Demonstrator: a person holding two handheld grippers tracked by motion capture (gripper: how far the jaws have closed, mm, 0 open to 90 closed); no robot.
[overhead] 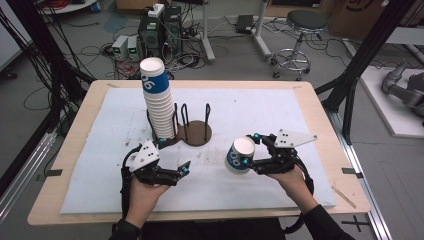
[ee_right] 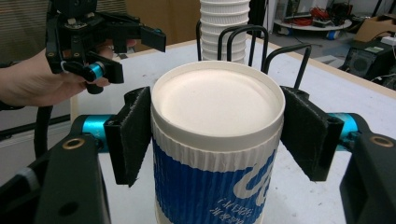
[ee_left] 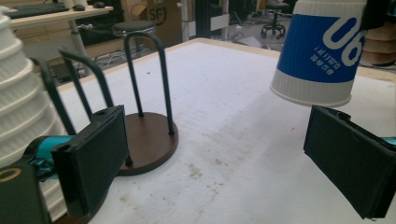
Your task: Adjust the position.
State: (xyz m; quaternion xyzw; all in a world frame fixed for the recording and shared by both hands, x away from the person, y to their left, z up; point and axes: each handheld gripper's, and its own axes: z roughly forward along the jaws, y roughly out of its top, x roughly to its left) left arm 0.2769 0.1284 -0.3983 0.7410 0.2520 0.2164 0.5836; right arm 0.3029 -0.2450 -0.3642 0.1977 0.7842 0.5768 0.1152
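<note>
Right claw (ee_right: 217, 135) clamped on upside-down blue-and-white cup (ee_right: 217, 154), held above desk (overhead: 280, 110). Left claw (ee_left: 224, 154) spread wide, nothing between pads, near cup stack (overhead: 157, 100) in wire rack (overhead: 195, 127).

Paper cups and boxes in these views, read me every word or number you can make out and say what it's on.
"06": large white digits on the blue band of the paper cup, upside down in the left gripper view.
"SF": on a cardboard box in the background.
Small white print under the digits on the cup: too blurred to read.
</note>
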